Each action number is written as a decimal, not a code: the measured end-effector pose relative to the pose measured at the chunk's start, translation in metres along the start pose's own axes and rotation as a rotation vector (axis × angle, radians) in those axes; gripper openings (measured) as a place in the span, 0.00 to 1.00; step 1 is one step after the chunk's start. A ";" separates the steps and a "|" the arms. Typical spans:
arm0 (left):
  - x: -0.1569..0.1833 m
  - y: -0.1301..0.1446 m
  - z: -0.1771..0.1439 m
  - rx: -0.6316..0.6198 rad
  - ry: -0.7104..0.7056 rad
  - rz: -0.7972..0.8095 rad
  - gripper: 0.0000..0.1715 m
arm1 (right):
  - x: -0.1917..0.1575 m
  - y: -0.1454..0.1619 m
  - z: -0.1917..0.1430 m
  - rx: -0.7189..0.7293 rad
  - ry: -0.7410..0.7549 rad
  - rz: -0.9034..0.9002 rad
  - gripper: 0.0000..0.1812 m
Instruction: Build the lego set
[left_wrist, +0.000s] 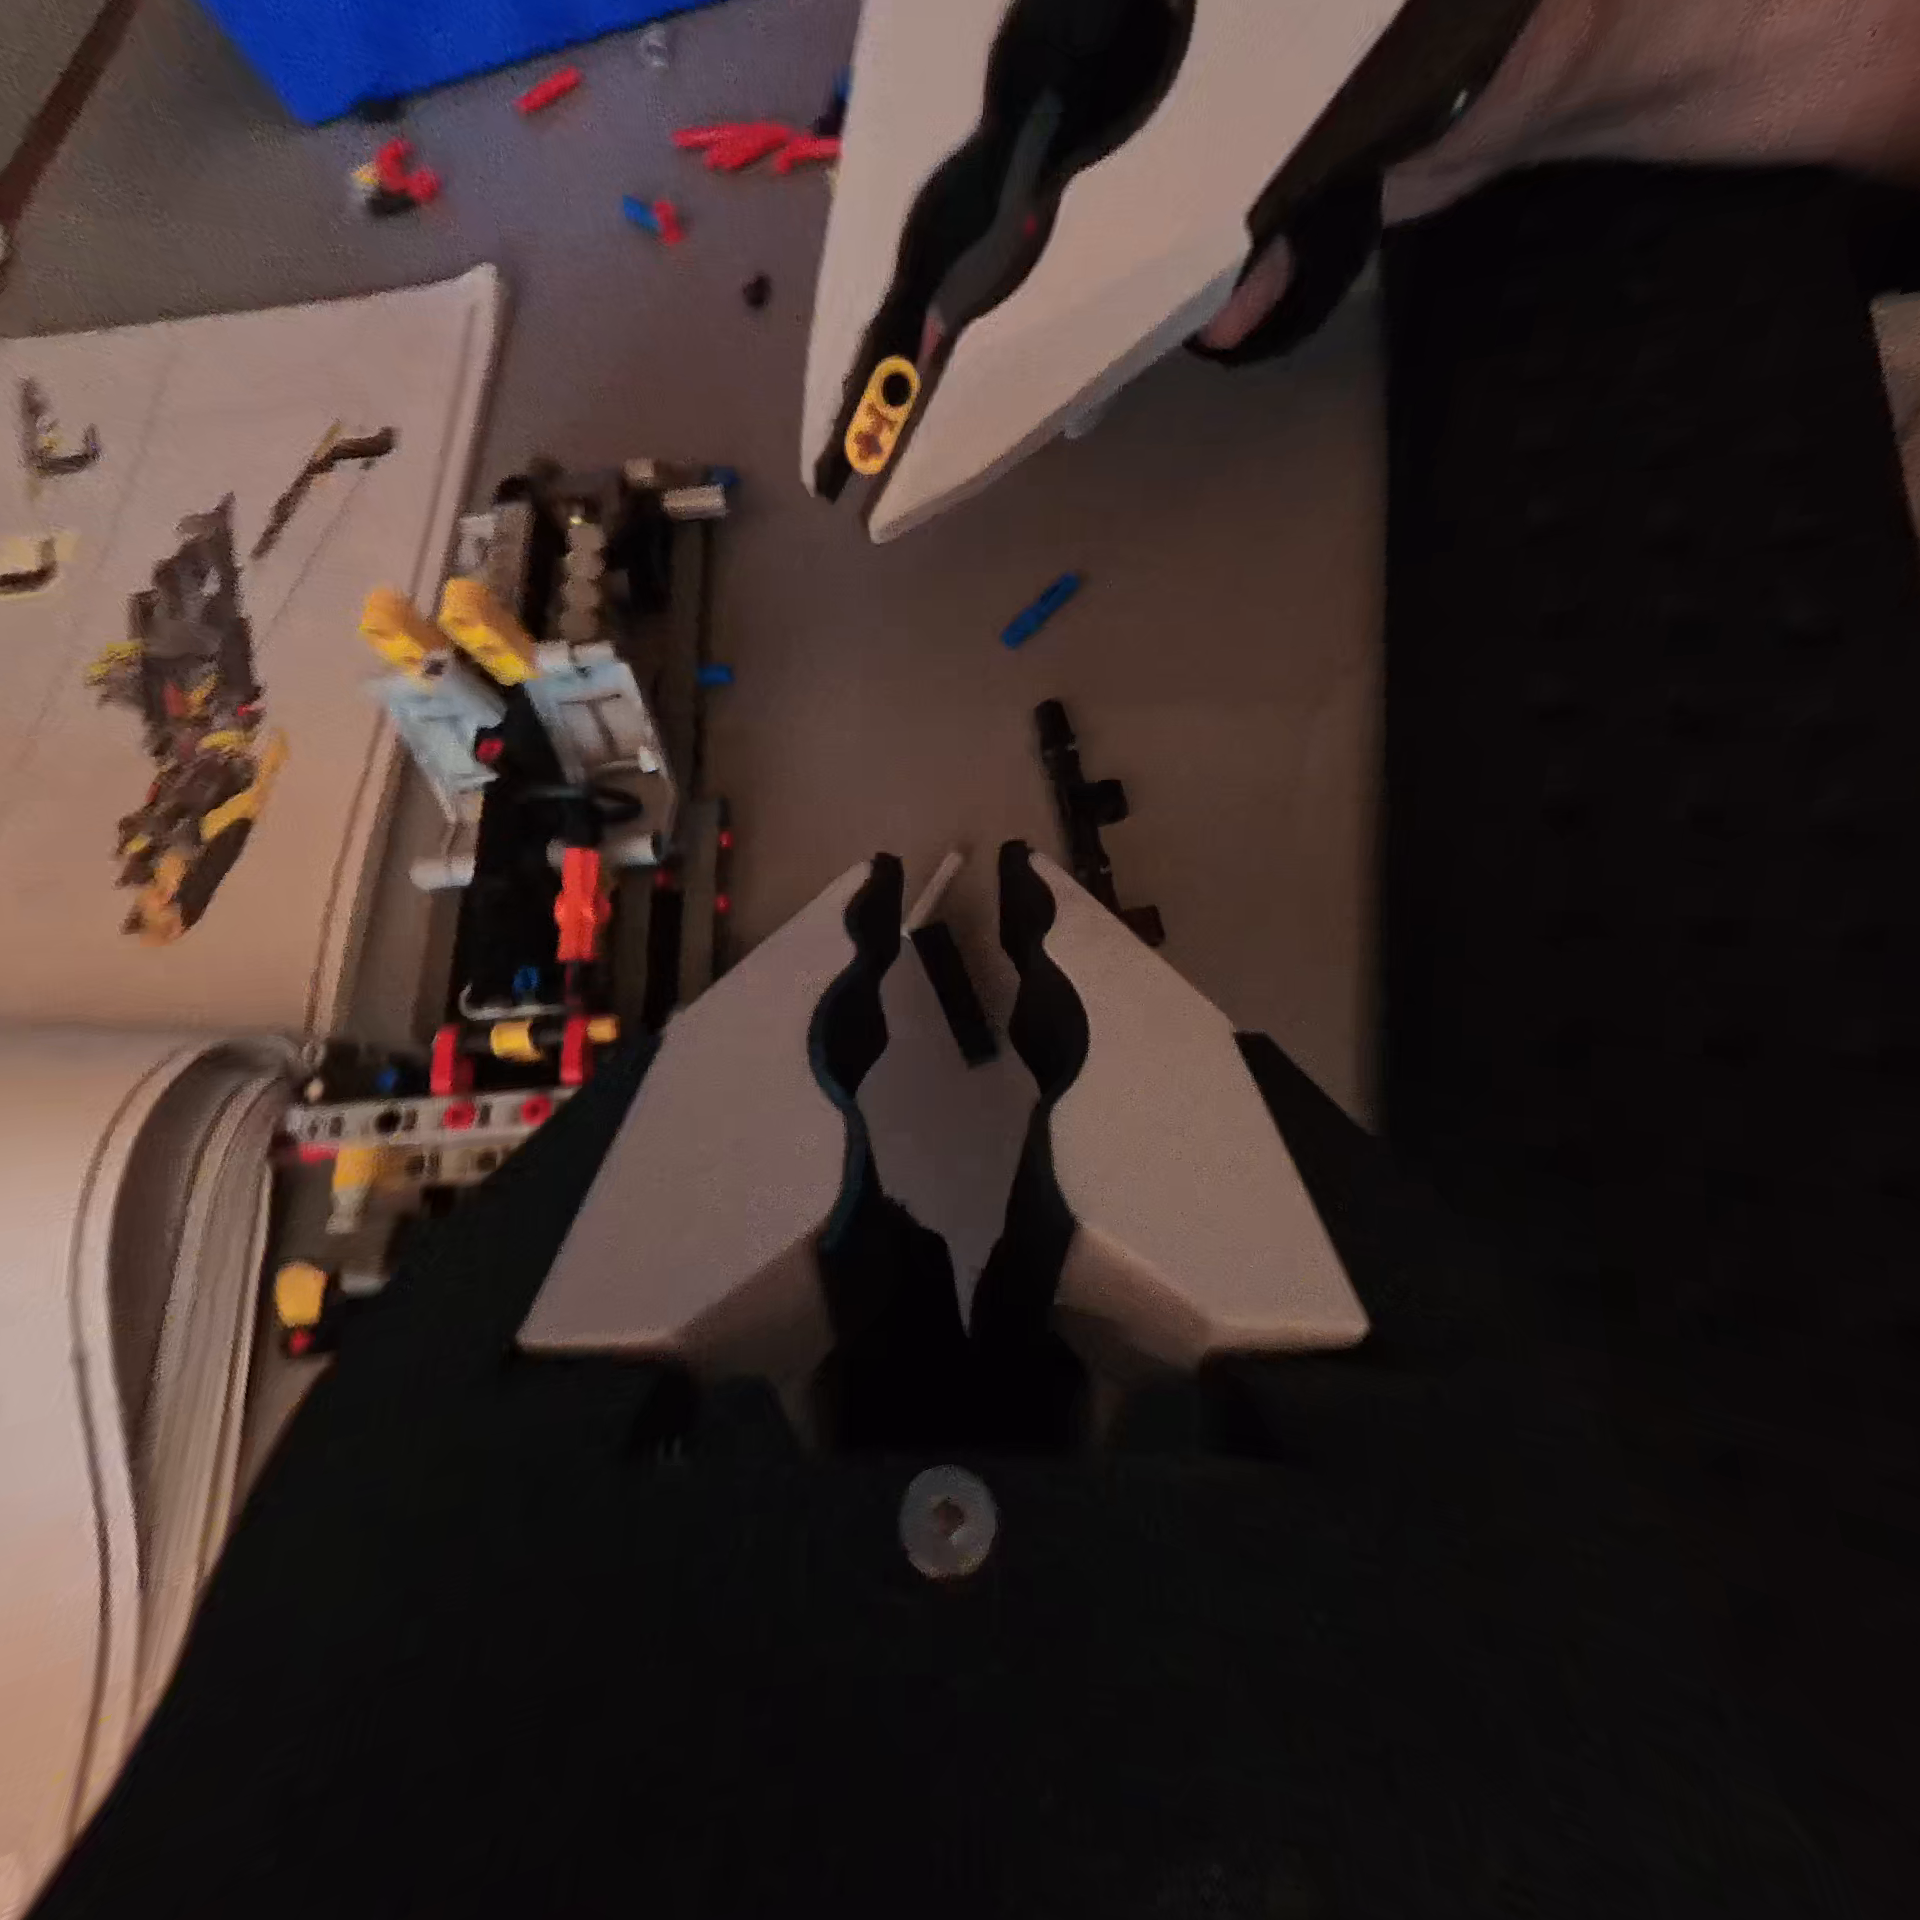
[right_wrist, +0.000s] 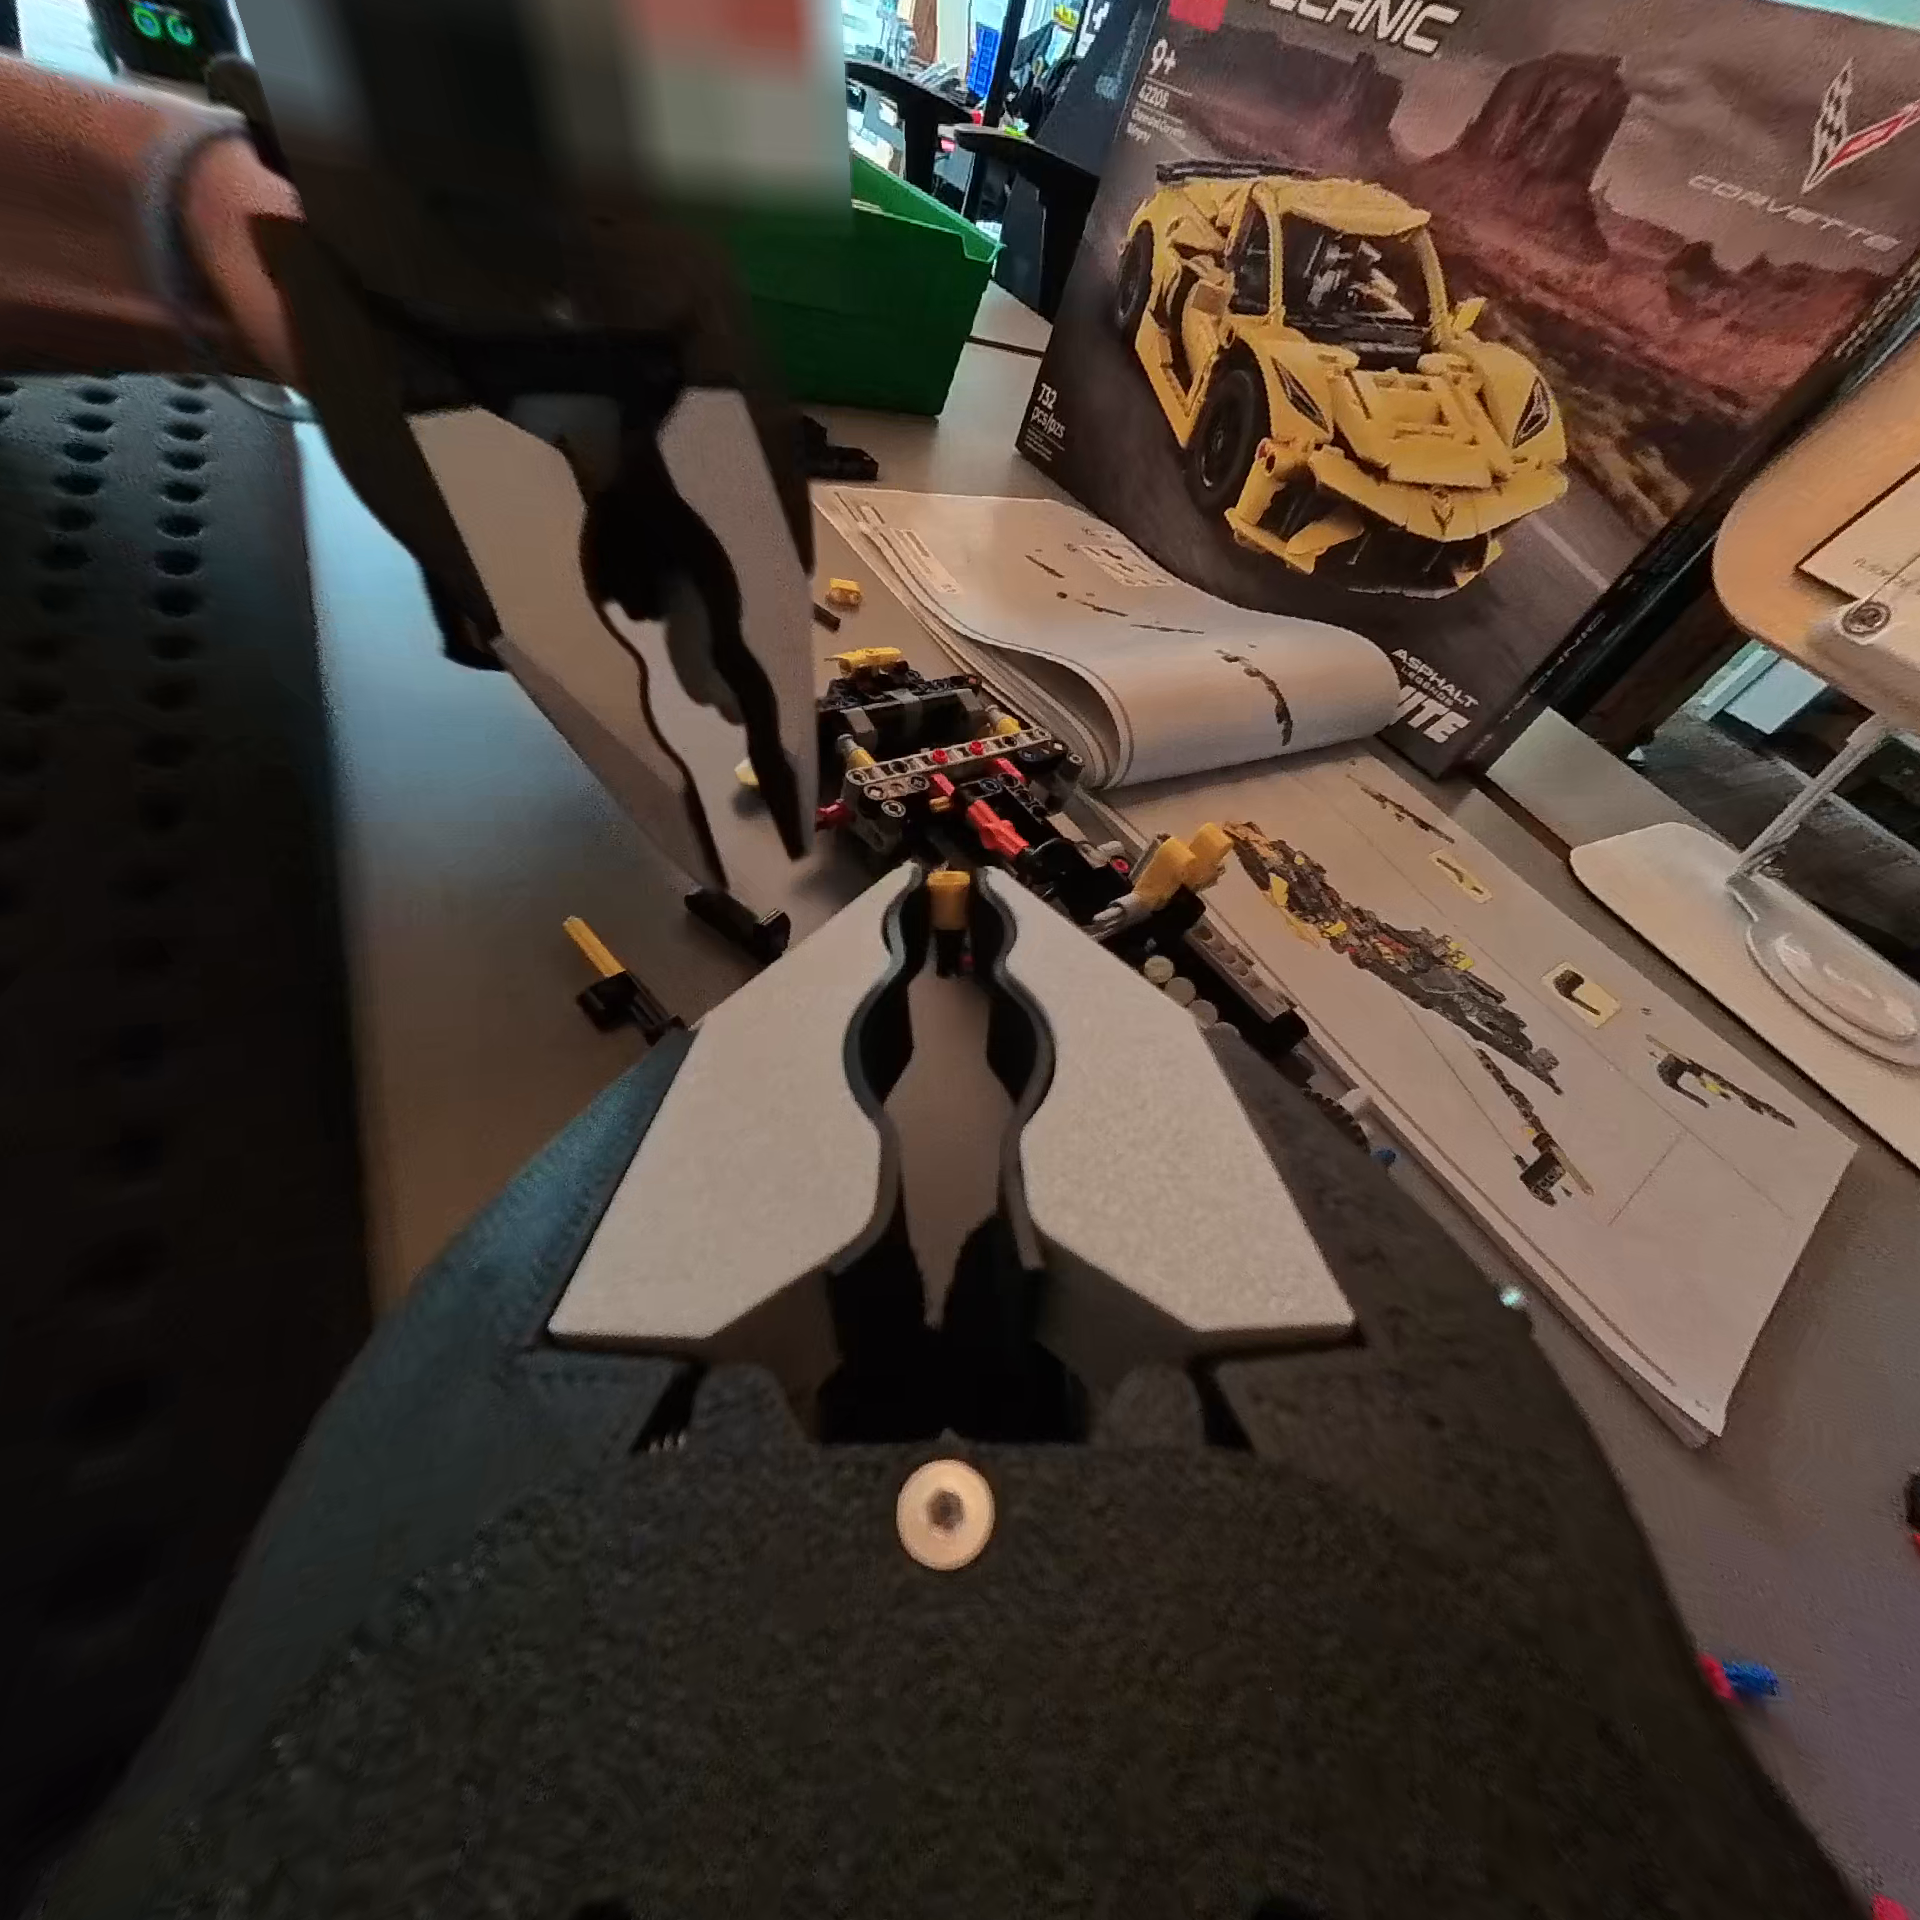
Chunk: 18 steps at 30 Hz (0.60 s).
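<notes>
The part-built black chassis (left_wrist: 582, 831) with red, yellow and grey parts lies on the table left of my left gripper; it also shows in the right wrist view (right_wrist: 956, 779). My right gripper (right_wrist: 948, 883) is shut on a small yellow beam (right_wrist: 948, 899) and holds it just before the chassis. The left wrist view shows that gripper (left_wrist: 847, 488) and the beam (left_wrist: 881, 416) above the table. My left gripper (left_wrist: 948, 862) is open a little, tips down, over a short black piece (left_wrist: 951, 992). It hangs left of the chassis in the right wrist view (right_wrist: 753, 852).
The open instruction booklet (right_wrist: 1455, 987) lies right of the chassis, the set's box (right_wrist: 1403, 312) behind it. A black rod assembly (left_wrist: 1091, 821), a blue pin (left_wrist: 1039, 611), red pieces (left_wrist: 748, 140) and a yellow axle with black connector (right_wrist: 608, 977) lie loose. A green bin (right_wrist: 862, 291) stands behind. Across from one pair of fingers to the other is roughly 7 centimetres. My right tips are about 10 centimetres from the yellow axle with black connector (right_wrist: 608, 977), my left tips only 4 centimetres.
</notes>
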<state>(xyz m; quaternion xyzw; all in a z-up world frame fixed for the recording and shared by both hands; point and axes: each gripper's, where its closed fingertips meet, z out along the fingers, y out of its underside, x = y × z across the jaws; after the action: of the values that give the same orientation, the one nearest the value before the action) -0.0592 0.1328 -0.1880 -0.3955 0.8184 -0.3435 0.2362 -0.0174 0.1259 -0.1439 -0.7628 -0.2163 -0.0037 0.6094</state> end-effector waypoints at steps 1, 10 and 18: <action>-0.002 0.003 0.006 -0.031 0.037 0.015 0.10 | 0.000 0.000 -0.001 0.004 -0.003 0.010 0.04; -0.002 0.021 0.031 -0.169 0.127 0.074 0.02 | 0.004 -0.004 -0.005 0.036 -0.014 0.071 0.03; -0.021 -0.026 0.013 0.122 -0.025 0.006 0.00 | 0.001 0.014 0.002 -0.051 -0.049 0.136 0.04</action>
<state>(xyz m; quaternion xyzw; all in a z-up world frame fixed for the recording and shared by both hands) -0.0260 0.1329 -0.1747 -0.3823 0.7940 -0.3873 0.2709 -0.0126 0.1261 -0.1571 -0.7909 -0.1788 0.0510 0.5831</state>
